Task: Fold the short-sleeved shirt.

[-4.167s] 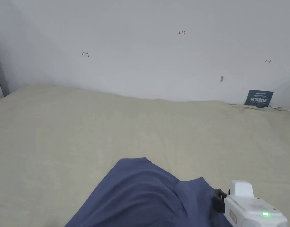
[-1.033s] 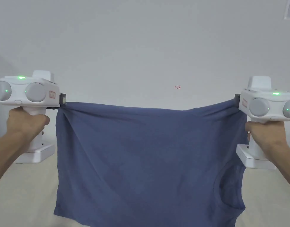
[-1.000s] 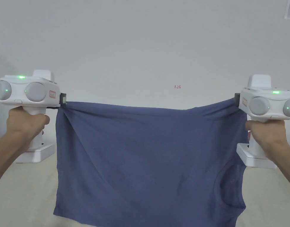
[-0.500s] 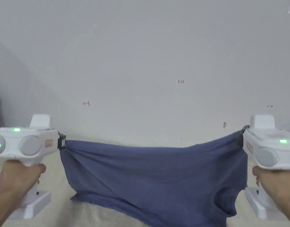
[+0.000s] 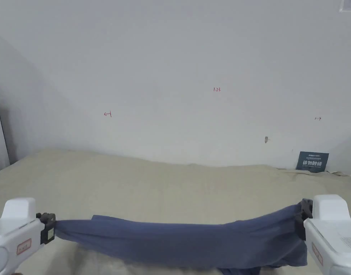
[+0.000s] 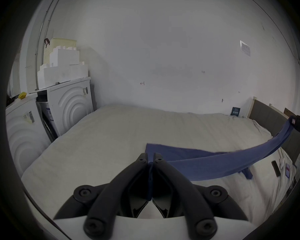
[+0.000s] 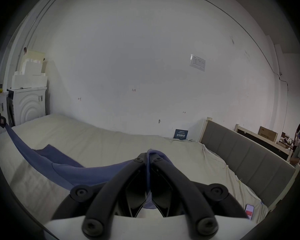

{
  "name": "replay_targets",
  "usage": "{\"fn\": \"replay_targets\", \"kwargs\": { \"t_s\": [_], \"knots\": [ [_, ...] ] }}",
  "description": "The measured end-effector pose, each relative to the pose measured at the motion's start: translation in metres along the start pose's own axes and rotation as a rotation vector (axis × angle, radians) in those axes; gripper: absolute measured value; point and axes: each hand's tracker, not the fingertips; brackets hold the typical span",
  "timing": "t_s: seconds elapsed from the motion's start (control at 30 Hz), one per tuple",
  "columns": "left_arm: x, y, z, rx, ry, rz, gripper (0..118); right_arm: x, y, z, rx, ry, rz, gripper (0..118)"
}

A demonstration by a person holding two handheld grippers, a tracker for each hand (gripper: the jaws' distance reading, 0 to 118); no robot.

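Blue short-sleeved shirt (image 5: 178, 243) stretches low over the beige bed (image 5: 135, 179), sagging onto it mid-span. Left gripper (image 5: 49, 229) pinches its left edge with closed fingers; right gripper (image 5: 303, 217) likewise clamps the right edge, near the headboard (image 7: 246, 155).
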Motion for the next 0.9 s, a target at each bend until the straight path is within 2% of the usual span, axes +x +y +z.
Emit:
{"fn": "replay_targets", "kwargs": {
  "t_s": [0.43,0.5,0.9],
  "knots": [
    [-0.022,-0.129,0.068,-0.139,-0.007,-0.024,0,-0.019,-0.122,0.124,-0.150,-0.042,-0.002,0],
    [-0.026,-0.150,0.076,-0.165,-0.001,-0.017,0,-0.021,-0.143,0.141,-0.200,-0.049,-0.054,0],
    [-0.038,-0.237,0.090,-0.316,0.020,0.001,0,-0.040,-0.226,0.174,-0.388,-0.047,0.031,0]
  ]
}}
